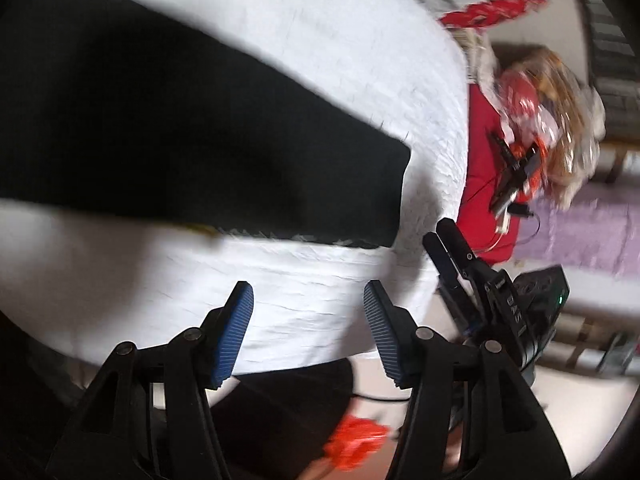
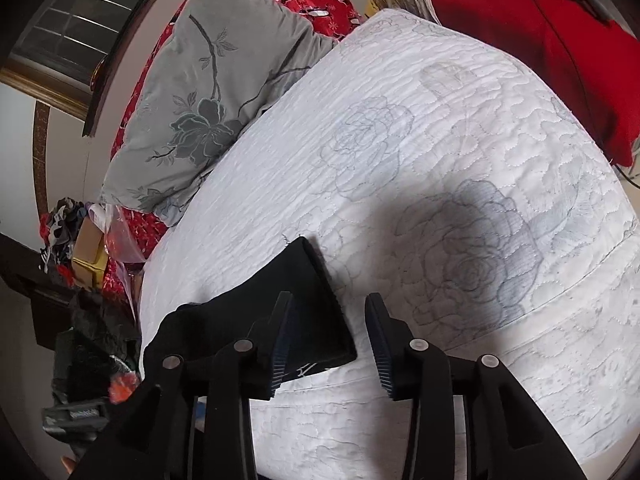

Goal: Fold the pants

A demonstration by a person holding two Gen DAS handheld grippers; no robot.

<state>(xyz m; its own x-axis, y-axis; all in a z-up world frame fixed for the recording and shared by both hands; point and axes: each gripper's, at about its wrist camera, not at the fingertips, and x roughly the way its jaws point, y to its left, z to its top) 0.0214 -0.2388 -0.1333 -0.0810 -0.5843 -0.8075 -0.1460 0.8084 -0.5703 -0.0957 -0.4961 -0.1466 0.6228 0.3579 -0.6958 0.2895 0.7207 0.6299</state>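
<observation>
The black pants (image 1: pixel 180 128) are seen lying flat on the white quilted bedspread (image 2: pixel 440 140), stitched with rose outlines; their hem end is square-cut. The left tongs (image 1: pixel 308 300) are held open above bare quilt, nothing between them. The right tongs (image 2: pixel 330 312) are parted too, beside the hem corner. A grey floral pillow (image 2: pixel 200 100) is propped at the bed's far side.

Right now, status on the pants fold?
Left gripper open, empty. Right gripper open, empty. Black pants flat on white quilt. Nothing in the way.
</observation>
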